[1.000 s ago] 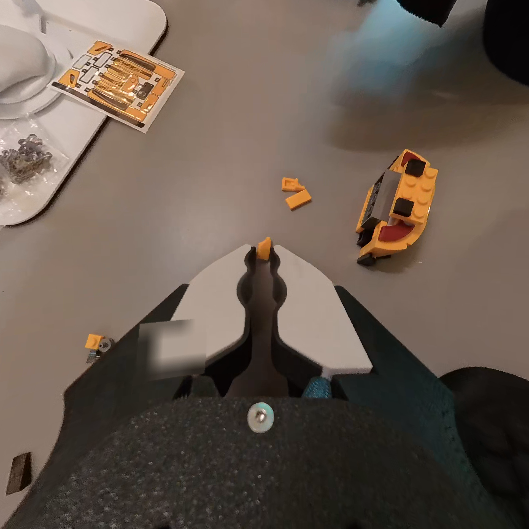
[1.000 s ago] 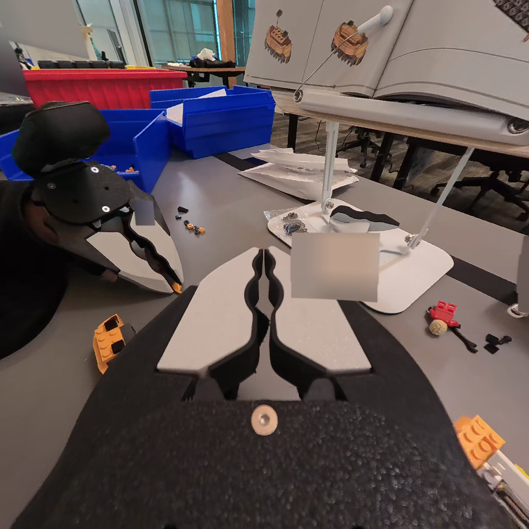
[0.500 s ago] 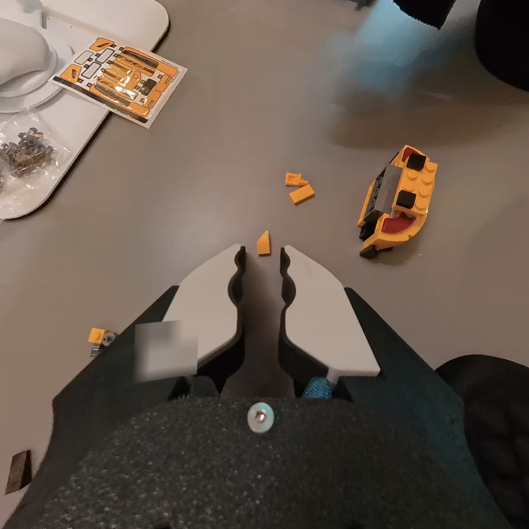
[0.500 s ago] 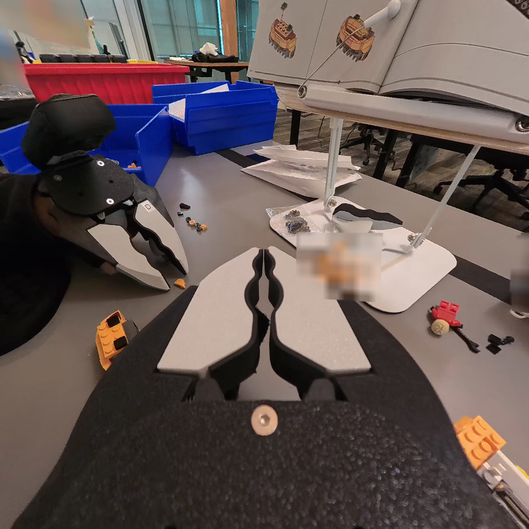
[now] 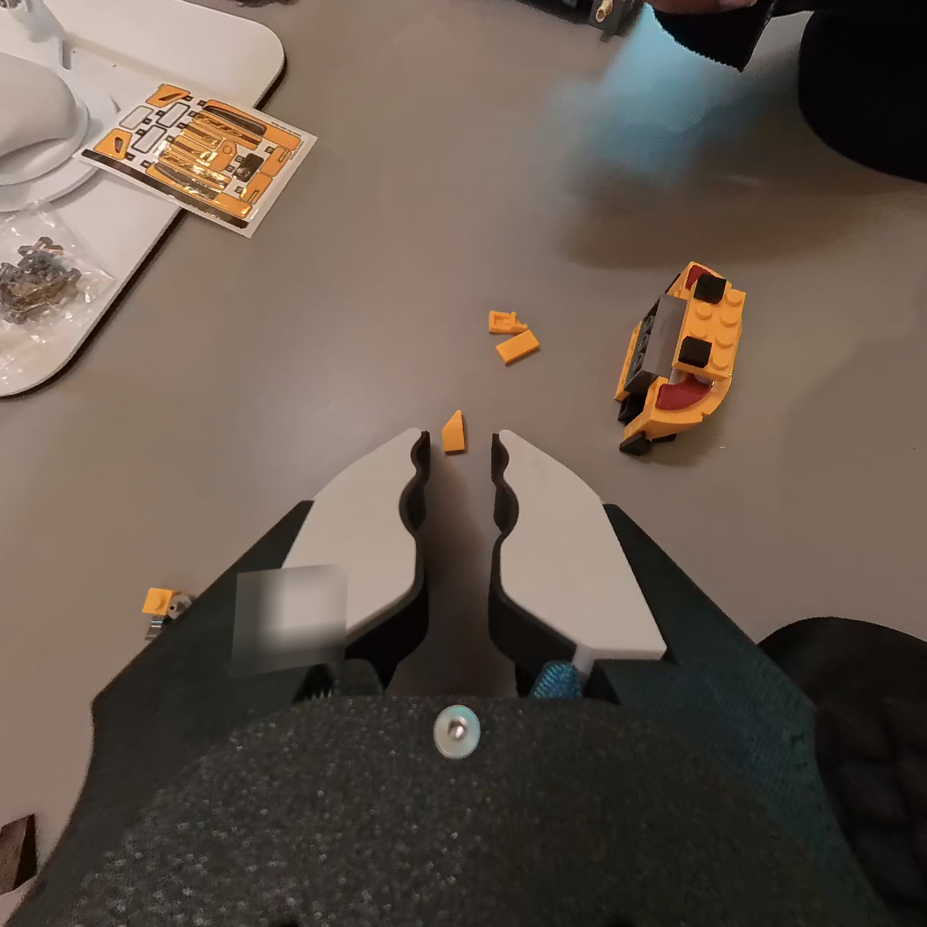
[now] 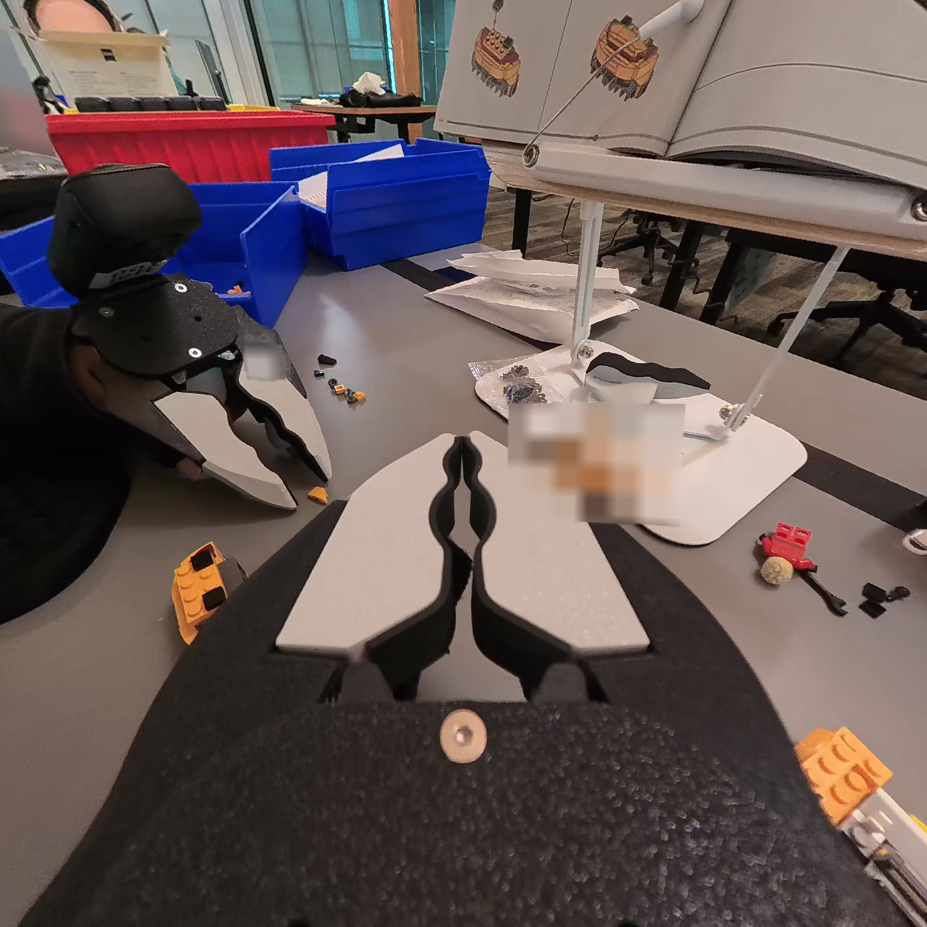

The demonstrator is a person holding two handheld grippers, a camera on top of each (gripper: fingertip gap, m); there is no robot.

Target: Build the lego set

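— Left gripper (image 5: 460, 437)?
— Wide open, holding nothing. Little orange wedge (image 5: 454, 433) lies on the table between its tips.
— Right gripper (image 6: 462, 440)?
— Closed, empty. Orange lego car (image 5: 678, 355) sits at 2 o'clock.

The left tongs (image 5: 460, 437) are opening wider and letting go of the little orange wedge piece (image 5: 454, 433). The piece is now lying flat on the counter (image 5: 351, 311), just ahead of the tips, touching neither one.
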